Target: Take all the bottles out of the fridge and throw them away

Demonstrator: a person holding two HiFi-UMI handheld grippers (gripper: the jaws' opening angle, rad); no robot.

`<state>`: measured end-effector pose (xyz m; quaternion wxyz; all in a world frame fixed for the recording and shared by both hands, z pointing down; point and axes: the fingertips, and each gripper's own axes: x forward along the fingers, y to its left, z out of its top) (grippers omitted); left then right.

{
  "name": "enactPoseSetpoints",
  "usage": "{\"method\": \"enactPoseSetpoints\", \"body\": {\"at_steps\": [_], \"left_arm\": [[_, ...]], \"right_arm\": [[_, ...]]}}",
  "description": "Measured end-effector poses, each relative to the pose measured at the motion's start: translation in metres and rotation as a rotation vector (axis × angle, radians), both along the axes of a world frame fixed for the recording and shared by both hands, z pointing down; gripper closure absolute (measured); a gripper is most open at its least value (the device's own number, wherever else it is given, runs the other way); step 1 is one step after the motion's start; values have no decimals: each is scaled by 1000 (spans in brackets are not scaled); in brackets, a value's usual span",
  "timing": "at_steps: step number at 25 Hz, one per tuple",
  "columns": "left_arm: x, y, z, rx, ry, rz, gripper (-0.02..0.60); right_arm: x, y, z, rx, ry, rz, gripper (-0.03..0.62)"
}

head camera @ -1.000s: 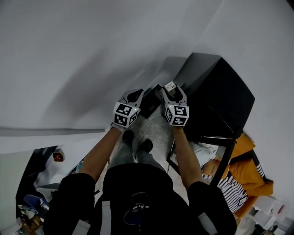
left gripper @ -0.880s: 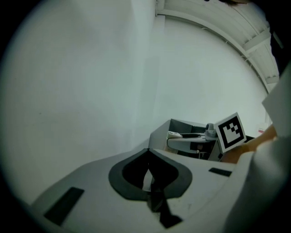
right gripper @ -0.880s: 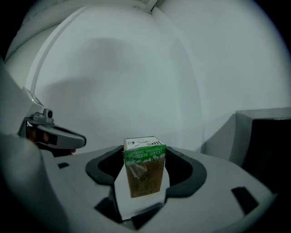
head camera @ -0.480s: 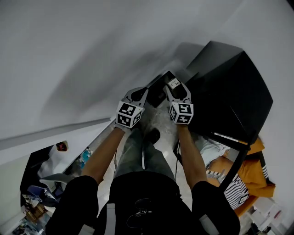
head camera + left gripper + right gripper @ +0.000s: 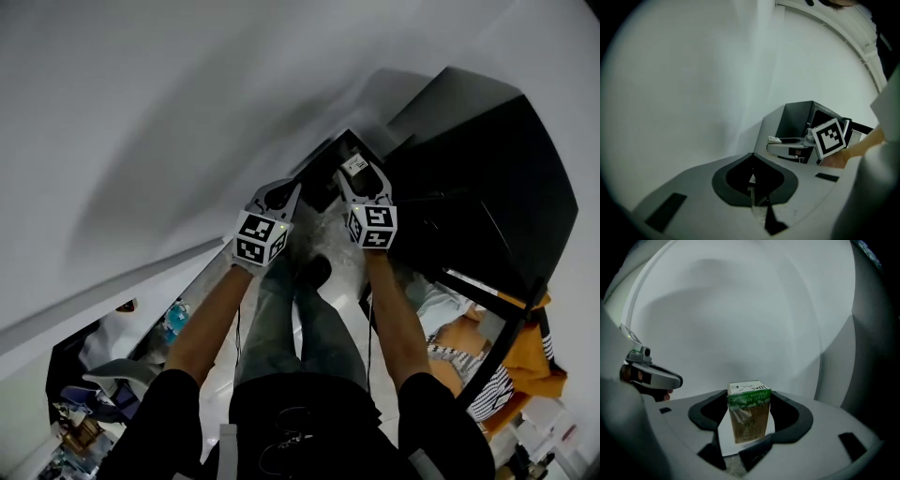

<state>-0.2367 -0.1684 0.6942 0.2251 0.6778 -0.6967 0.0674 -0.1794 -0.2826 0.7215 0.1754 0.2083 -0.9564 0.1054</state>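
Note:
My right gripper (image 5: pixel 749 432) is shut on a small carton (image 5: pixel 749 411) with a green top and a brown body, held upright between the jaws. In the head view the same right gripper (image 5: pixel 354 178) is held forward with the carton's white top (image 5: pixel 352 169) at its tip. My left gripper (image 5: pixel 279 195) hangs beside it to the left, its jaws together with nothing between them (image 5: pixel 753 180). Just beyond both grippers stands a dark open-topped container (image 5: pixel 323 183), also seen from the left gripper (image 5: pixel 799 119). The black fridge (image 5: pixel 487 178) rises at the right. No bottle shows.
A white wall (image 5: pixel 169 112) fills the left and far side. The person's legs and a shoe (image 5: pixel 317 272) stand on a speckled floor. A person in orange (image 5: pixel 539 361) is at the lower right. Clutter (image 5: pixel 84 412) sits at the lower left.
The grippers stay side by side while the fridge and the dark container have grown larger and nearer in view. The carton remains in the right gripper.

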Motion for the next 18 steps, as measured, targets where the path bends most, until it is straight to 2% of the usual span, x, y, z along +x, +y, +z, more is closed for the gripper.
{"method": "enactPoseSetpoints", "body": {"at_steps": [5,13,18], "left_arm": [[-5,-14,56,15,9,16,583],[-6,-35,172,29,8,58,583],[-11,-38,209,24,-4,79,583]], "right_arm": [[-8,-4,61,2,4,-11,303],[-19,-12,208,10,53,-1,303],[-19,-19,264,-16,68,39,303]]}}
